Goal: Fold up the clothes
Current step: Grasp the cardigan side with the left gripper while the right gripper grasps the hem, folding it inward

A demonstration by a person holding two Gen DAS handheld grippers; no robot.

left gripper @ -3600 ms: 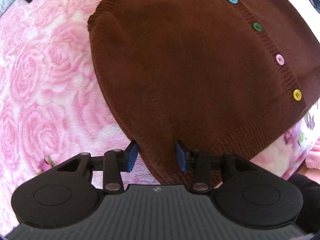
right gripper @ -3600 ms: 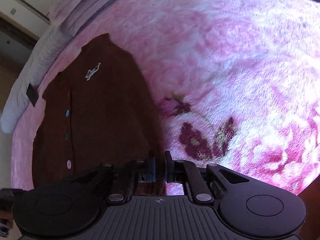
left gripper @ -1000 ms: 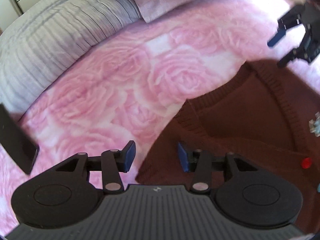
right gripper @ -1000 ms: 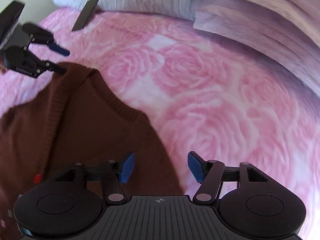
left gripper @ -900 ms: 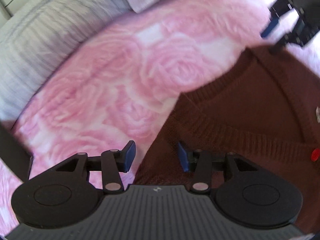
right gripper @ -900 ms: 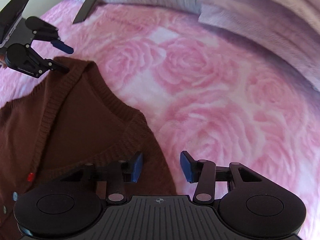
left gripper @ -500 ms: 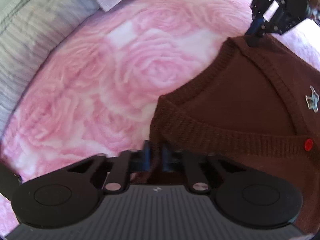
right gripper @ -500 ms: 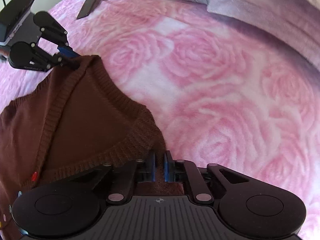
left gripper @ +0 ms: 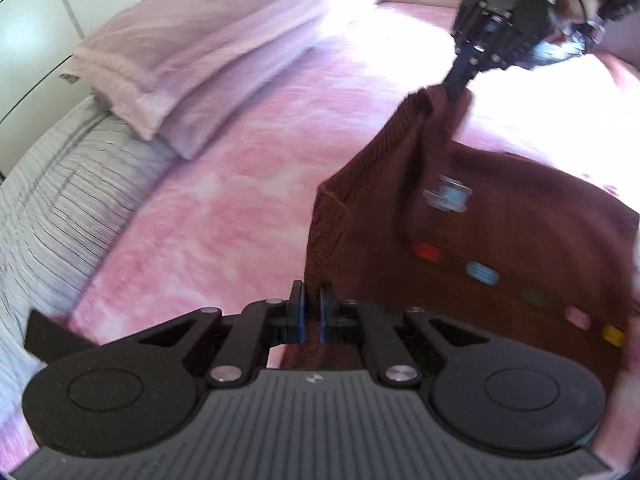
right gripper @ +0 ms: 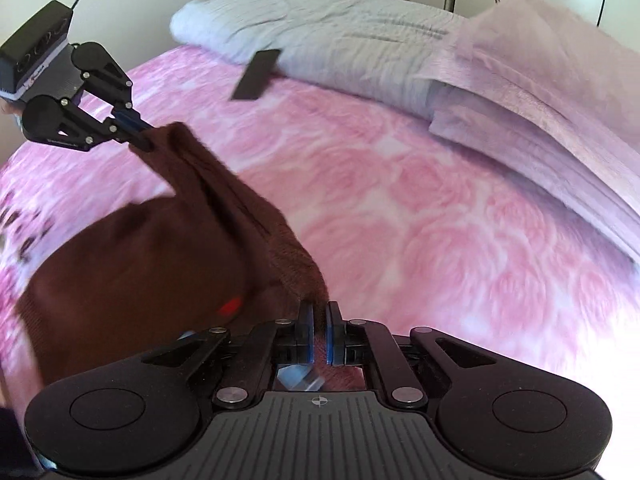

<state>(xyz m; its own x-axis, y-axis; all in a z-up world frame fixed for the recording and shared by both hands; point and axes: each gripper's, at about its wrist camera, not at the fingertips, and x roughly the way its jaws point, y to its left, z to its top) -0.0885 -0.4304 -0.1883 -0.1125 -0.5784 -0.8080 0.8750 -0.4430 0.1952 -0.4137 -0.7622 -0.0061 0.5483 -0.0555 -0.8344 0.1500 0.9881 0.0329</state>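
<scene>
Right tongs (right gripper: 318,334) pinching brown cardigan (right gripper: 132,272), left tongs (right gripper: 138,141) gripping its far corner, pink blanket (right gripper: 420,220)

1. Bed cover (right gripper: 420,216): pink, with a rose pattern. It spreads across the bed in both views.
2. Grey ribbed quilt (right gripper: 344,36): folded, lying along the far edge of the bed cover.
3. Lilac blanket (right gripper: 552,92): folded in layers, resting partly on the grey ribbed quilt and partly on the bed cover.
4. Flat black slab (right gripper: 257,74): leaning against the grey ribbed quilt, its lower end on the bed cover.
5. White cabinet doors (left gripper: 32,16): behind the bed.
</scene>
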